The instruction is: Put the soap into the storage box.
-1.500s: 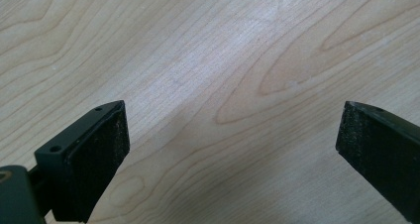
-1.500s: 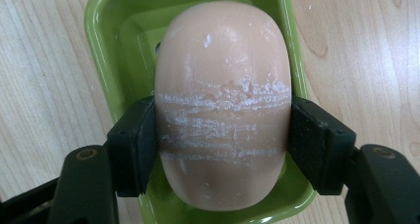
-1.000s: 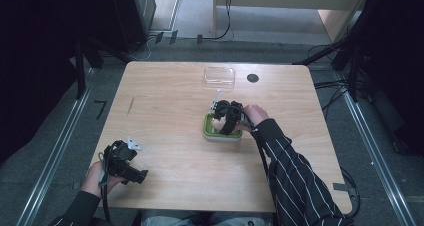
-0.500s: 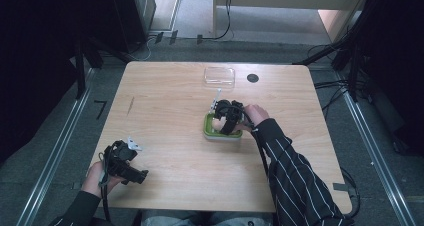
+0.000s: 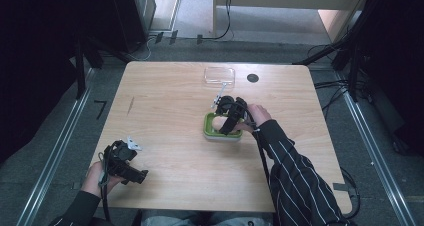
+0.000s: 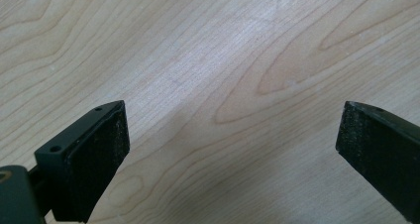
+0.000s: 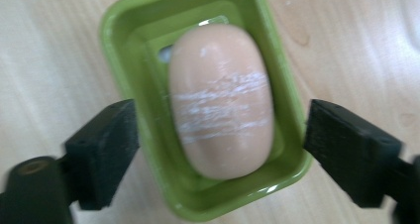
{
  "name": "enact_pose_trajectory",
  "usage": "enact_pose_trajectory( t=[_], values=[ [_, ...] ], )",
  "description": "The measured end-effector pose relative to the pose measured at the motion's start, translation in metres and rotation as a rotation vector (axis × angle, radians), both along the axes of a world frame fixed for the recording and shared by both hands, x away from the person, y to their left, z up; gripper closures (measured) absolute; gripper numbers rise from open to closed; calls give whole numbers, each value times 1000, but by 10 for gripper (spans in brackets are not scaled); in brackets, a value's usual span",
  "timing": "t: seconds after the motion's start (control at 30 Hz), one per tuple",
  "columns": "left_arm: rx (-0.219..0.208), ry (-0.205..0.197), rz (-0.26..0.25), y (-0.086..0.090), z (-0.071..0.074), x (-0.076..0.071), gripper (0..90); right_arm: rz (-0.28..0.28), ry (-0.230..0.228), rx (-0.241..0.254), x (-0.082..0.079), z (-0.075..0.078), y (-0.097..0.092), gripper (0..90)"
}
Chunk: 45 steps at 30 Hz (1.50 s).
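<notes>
Green and shiny, the soap dish (image 7: pixel 198 184) sits on the wooden table (image 5: pixel 165 101), a bit right of the middle, and a smooth peach-pink bar of soap (image 7: pixel 221 102) lies inside it with white scratch marks across its top. The right gripper (image 7: pixel 220 149) hangs right over the dish with its jaws spread wide, one on each long side of the dish, and they look like they sit just outside the rim without squeezing it. From the high view the right gripper (image 5: pixel 231 115) covers much of the dish (image 5: pixel 212 132). I think the step in hand is either letting go of the soap into the dish or getting ready to grab the dish. If it is a grab, the next move calls for closing the jaws gently on the dish walls so it does not slip or tip the soap out. A clear plastic lid or tray (image 5: pixel 219 75) lies at the far edge of the table, and it looks empty. A small black round spot (image 5: pixel 252 78) is just beside it. The left gripper (image 5: pixel 131 174) rests near the front left corner, well apart from the dish, with its jaws spread wide over bare wood and holding nothing.
</notes>
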<state>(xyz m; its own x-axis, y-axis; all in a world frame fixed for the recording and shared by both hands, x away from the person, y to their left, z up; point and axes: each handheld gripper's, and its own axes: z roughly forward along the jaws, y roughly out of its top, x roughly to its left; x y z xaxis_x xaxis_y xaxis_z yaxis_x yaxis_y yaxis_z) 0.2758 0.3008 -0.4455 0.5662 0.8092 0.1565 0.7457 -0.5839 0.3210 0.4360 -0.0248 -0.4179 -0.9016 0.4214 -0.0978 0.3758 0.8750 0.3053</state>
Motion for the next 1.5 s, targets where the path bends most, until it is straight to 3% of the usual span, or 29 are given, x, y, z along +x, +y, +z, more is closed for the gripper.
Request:
enact_pose_trajectory(
  t=[0.3, 0.7, 0.97, 1.37, 1.5],
  values=[
    [-3, 1, -14, -3, 0, 4, 5, -44, 41, 11, -18, 11, -12, 53],
    [-2, 2, -45, -13, 0, 10, 5, -90, 41, -2, -45, 12, -35, 25],
    [1, 3, -70, -21, 1, 15, 5, -144, 34, -5, -62, 8, -56, 26],
    [4, 2, -108, -32, 0, 24, 6, -143, 49, -31, -95, -6, -72, 28],
    [4, 5, -112, -34, 0, 25, 6, -146, 50, -19, -104, -7, -77, 28]
  ],
)
